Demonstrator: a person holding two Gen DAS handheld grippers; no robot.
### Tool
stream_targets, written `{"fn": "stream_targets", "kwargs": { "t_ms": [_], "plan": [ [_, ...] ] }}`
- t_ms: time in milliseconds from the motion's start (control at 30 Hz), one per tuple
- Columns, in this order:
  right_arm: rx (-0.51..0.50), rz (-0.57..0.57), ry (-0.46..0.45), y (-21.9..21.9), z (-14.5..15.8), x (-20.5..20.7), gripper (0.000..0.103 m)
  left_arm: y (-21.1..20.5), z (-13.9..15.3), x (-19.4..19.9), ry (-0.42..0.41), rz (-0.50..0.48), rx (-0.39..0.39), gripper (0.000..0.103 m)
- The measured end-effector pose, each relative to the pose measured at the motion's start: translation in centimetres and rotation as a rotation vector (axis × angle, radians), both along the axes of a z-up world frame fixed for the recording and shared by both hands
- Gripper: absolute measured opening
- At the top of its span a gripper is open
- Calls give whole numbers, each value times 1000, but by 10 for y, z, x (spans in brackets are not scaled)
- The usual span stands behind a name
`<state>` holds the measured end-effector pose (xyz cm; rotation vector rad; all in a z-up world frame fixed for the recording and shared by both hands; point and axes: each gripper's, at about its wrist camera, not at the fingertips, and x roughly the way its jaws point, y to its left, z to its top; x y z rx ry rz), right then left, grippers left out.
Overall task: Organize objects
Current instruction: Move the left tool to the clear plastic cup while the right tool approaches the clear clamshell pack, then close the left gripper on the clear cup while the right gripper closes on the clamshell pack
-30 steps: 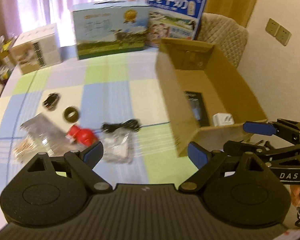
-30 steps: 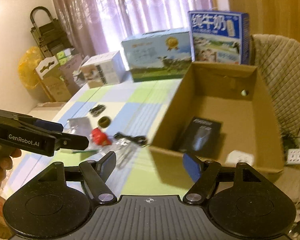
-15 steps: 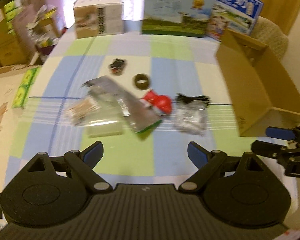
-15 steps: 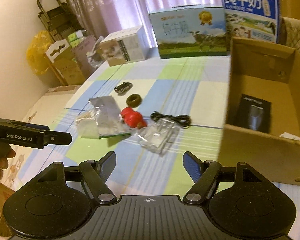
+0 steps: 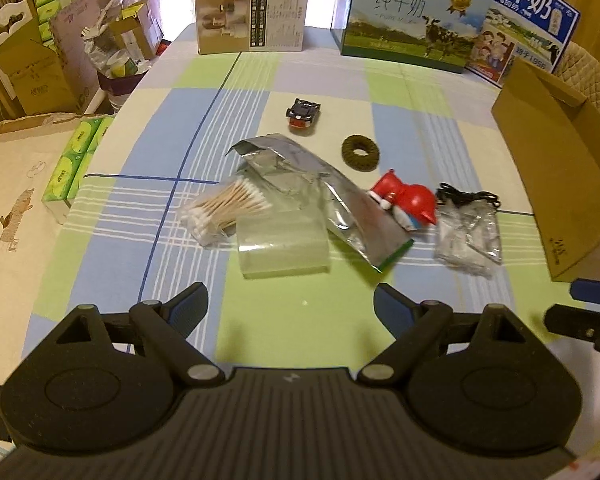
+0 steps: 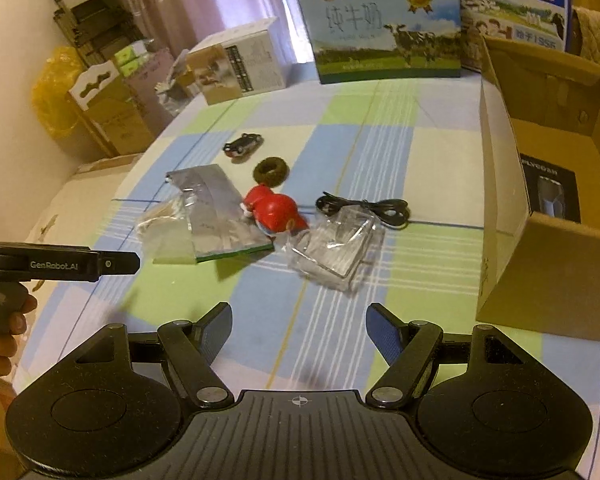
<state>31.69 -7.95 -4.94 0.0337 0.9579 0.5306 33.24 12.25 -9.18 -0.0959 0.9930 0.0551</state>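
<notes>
Loose items — cotton swabs (image 5: pixel 228 205), silver pouch (image 5: pixel 320 188), red toy (image 5: pixel 406 200) — lie mid-frame on the checked desk (image 5: pixel 300 320) as both tongs, left (image 5: pixel 290 304) and right (image 6: pixel 299 322), released and empty, have swung back from the cardboard box (image 6: pixel 540 216) at right, suggesting another pickup.

The big cardboard box (image 5: pixel 556 184) runs off the right edge in the left wrist view, so you cannot see inside it there. The silver bag (image 6: pixel 216 208) hides most of the cotton swabs (image 5: pixel 228 208) in the right wrist view. The blue milk carton (image 6: pixel 512 4) is cut off at the top.
</notes>
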Motion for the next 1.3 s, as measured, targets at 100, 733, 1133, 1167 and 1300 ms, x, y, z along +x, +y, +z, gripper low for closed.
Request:
{"fn": "stream_targets", "kwargs": {
  "t_ms": [100,733,1133,1167,1300],
  "plan": [
    [-5,-35,13,-1,-5,4,71,5,-11,13,11,-5,-2,86],
    [-20,-148,64,-1,-18,22,71,18,-51,72,78,-25,-47,76],
    [-56,-173,68,26,-37,52,73,23,-54,61,83,-19,-40,71],
    [-62,-177,74,28,-39,56,75,25,-54,59,84,-18,-40,71],
    [-56,-206,87,35,-49,67,85,30,-52,52,87,-9,-32,71]
  ]
}}
